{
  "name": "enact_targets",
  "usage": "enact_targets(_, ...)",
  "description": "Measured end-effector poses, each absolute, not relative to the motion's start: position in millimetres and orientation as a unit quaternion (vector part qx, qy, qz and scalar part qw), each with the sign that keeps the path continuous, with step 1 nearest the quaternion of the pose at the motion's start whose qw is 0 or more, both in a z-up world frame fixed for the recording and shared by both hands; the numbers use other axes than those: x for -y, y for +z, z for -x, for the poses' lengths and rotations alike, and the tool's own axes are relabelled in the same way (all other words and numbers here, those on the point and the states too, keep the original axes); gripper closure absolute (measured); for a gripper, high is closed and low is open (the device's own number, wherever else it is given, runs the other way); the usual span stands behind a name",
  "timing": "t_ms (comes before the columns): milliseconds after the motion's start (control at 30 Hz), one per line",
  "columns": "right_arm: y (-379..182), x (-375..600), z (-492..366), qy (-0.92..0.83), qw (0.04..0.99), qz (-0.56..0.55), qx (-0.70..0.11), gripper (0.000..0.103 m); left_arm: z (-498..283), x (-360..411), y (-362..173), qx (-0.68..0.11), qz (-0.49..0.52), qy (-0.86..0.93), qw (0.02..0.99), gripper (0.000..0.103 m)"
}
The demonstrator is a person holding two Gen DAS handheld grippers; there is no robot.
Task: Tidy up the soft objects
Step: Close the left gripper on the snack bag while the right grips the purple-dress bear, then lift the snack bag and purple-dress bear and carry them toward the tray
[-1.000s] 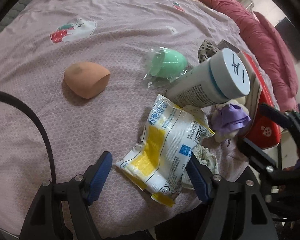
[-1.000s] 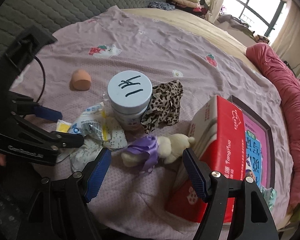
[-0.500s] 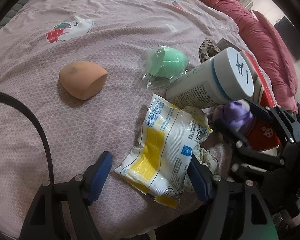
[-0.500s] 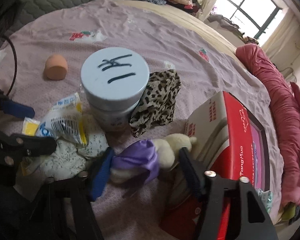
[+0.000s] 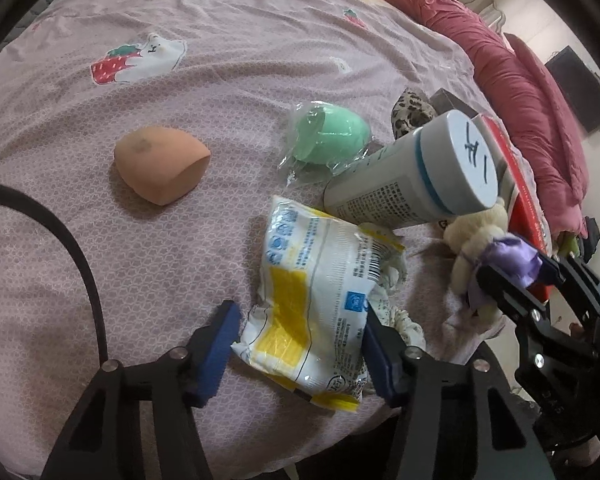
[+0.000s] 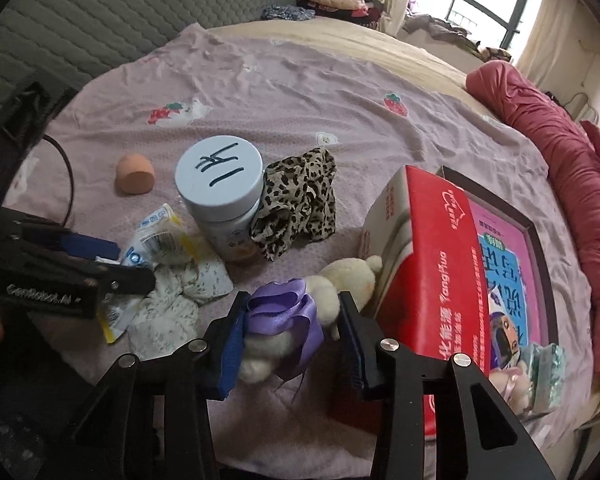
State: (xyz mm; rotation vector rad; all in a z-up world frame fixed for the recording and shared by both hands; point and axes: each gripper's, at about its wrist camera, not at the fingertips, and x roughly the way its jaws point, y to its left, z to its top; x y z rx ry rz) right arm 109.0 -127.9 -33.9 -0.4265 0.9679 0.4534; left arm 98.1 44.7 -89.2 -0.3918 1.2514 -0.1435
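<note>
Right claw (image 6: 288,336) closing around the plush toy (image 6: 340,280) (purple ribbon), left claw (image 5: 296,344) closing around the yellow-white packet (image 5: 320,292)

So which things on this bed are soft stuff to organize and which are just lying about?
Job: cream plush toy with purple ribbon; yellow-white plastic packet; orange sponge; wrapped green sponge; leopard-print cloth.
Lying about: white lidded jar; red carton; framed pink picture.

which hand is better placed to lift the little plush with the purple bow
Right. The right gripper already straddles the plush toy, its jaws closing with the purple bow between them. The left gripper is closing around the white and yellow packet instead.
</note>
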Motion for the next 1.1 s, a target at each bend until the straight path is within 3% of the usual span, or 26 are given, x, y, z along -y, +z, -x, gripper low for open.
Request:
enact_targets(433, 0, 146, -98, 0.237, 0.861, 0.148, -0.425, 0.06, -74, -61, -61, -0.543, 0.221, -0.062, 0.807, 0.052)
enact_targets(1100, 63, 165, -78, 0.253, 0.895, 0.136, -0.342, 0.06, -59, -20, 51, -0.463, 0.144, -0.081, 0.871, 0.052)
